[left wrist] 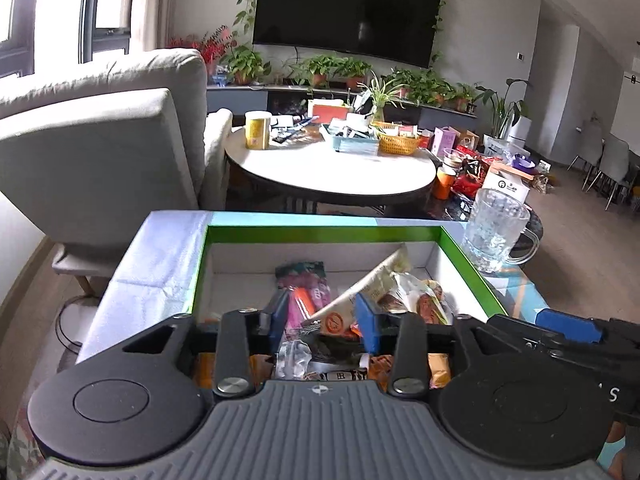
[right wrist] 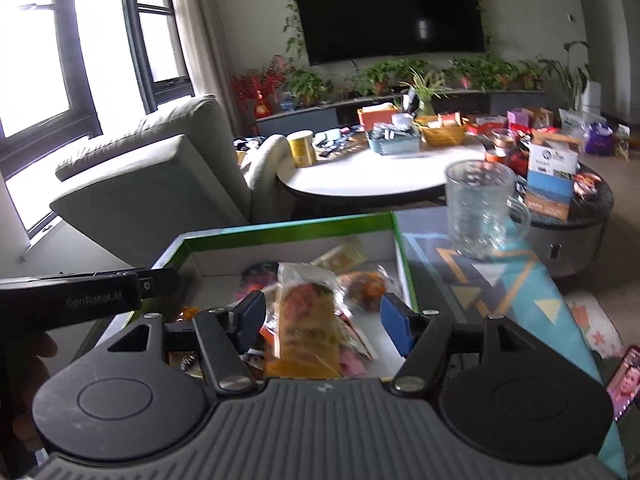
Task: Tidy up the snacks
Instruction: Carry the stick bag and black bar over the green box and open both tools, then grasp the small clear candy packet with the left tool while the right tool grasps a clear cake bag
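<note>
Daylight floods from blown-out windows (right wrist: 36, 60) at left; right view motion-blurred, fisheye edges bent

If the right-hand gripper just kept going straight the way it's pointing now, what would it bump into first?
Most likely the clear packet with orange and yellow contents, which lies between the open fingers of the right gripper, on the heap of snacks in the green-rimmed box. Depth is hard to judge here, so that is a best guess.

Your snack packets (left wrist: 352, 300) lie in the box (left wrist: 320, 234) before you; the glass mug (left wrist: 494, 234) stands right, the round table (left wrist: 332, 174) behind.
</note>
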Demonstrator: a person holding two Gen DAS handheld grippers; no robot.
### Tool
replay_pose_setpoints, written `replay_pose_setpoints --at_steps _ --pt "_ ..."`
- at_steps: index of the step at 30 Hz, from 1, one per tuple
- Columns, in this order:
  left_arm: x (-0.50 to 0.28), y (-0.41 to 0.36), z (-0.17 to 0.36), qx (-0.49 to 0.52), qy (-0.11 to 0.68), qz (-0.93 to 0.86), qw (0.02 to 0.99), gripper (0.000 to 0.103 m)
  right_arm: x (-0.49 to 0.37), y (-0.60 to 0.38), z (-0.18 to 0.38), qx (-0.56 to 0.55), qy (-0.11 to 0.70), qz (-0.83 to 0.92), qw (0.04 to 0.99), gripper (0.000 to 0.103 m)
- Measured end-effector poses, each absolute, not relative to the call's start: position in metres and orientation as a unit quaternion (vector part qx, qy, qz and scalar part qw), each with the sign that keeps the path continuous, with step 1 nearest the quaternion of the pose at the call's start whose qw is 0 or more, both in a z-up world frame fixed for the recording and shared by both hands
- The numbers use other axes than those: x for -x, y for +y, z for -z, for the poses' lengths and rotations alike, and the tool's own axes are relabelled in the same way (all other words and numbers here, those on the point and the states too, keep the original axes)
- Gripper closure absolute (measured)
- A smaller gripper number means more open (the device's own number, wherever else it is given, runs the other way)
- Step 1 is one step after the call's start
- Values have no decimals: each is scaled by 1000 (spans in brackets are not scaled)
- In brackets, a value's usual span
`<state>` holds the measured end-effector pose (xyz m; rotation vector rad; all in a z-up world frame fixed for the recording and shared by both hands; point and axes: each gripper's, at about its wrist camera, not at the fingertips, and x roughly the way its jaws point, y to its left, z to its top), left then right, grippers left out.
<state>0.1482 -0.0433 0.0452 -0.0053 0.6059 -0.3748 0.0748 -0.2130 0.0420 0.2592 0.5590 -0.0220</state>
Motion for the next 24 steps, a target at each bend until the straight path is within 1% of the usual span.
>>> replay_pose_setpoints --at_steps 14,18,21,24 --pt "-127 -46 -43 -10 305 203 930 64 -65 -227 -25 -146 293 23 945 75" --pt "-106 -51 -39 -27 315 241 917 61 -58 -235 -17 -150 302 36 941 71" --pt "-90 -61 -34 -40 323 275 905 58 -53 -241 -9 -152 313 46 936 71" --pt "-75 -75 -26 -61 331 299 893 57 -49 -248 0 -161 325 57 930 71"
